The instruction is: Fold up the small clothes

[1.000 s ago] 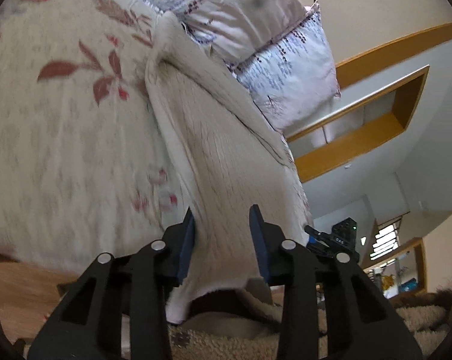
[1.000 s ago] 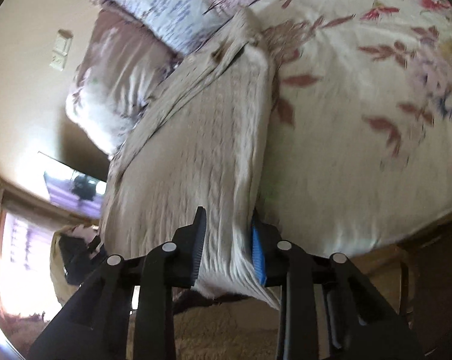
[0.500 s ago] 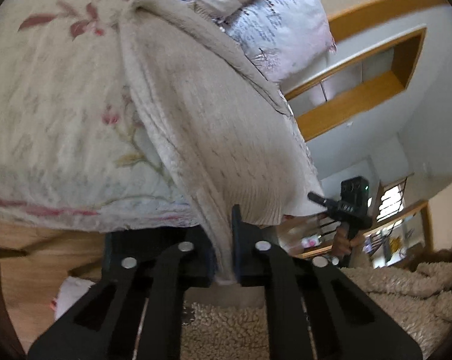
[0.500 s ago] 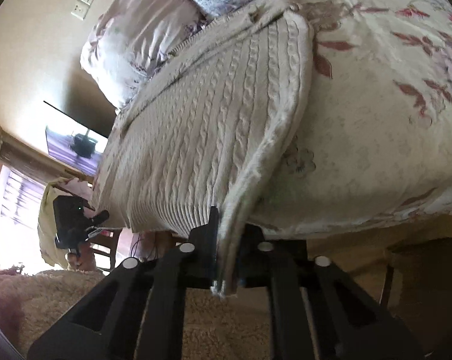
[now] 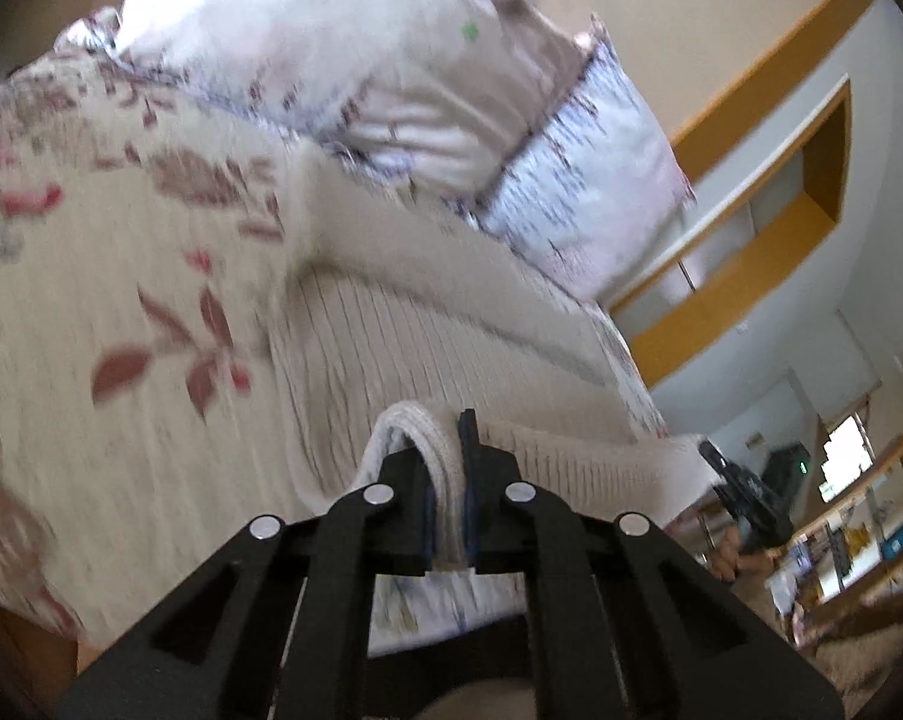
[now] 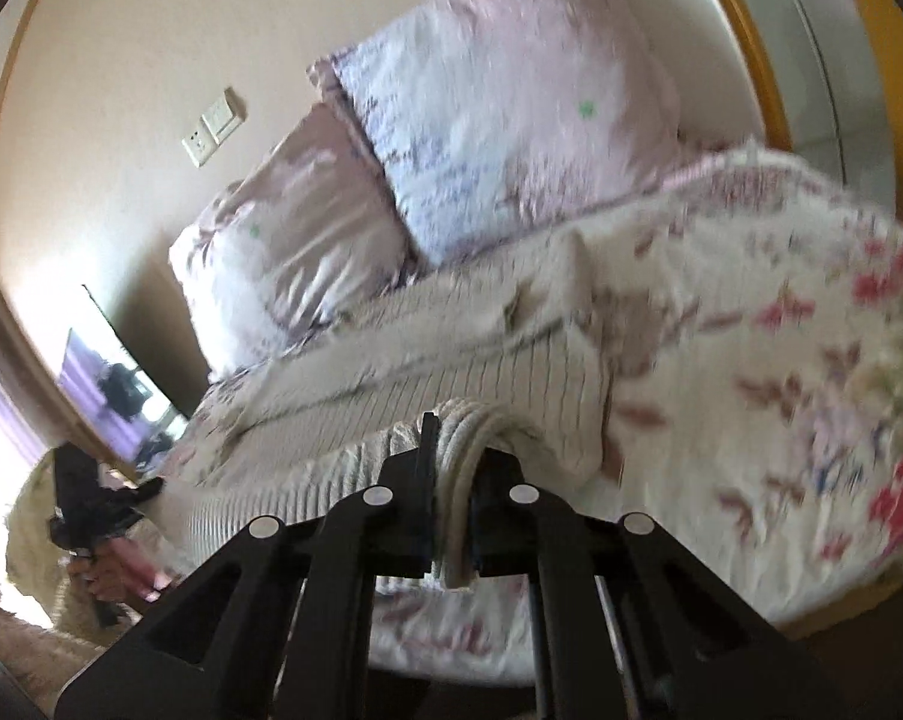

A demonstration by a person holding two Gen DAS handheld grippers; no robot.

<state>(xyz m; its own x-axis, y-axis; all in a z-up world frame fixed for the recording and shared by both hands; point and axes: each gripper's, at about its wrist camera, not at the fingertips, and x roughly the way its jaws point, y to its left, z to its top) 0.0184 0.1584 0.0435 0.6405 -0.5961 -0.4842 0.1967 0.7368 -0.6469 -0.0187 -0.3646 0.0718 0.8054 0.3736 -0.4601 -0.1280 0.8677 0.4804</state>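
A cream cable-knit sweater (image 5: 427,336) lies on a floral bedspread (image 5: 109,300); it also shows in the right wrist view (image 6: 451,372). My left gripper (image 5: 448,480) is shut on the sweater's near hem, which bulges up between the jaws. My right gripper (image 6: 454,480) is shut on the hem at the other corner. Both hold the hem lifted and carried over the sweater's body toward the pillows. The other gripper (image 5: 745,492) shows at the right of the left wrist view, and at the left of the right wrist view (image 6: 85,504).
Two pink-and-white pillows (image 6: 499,120) lean on the wall at the head of the bed. The bedspread (image 6: 781,360) spreads wide beside the sweater. A wooden shelf frame (image 5: 769,192) is on the wall. A wall switch (image 6: 214,126) and a TV (image 6: 115,384) are visible.
Both grippers closed on the sweater's near hem, then lifted it and moved forward over the bed toward the pillows, so the hem now folds over the sweater's body.
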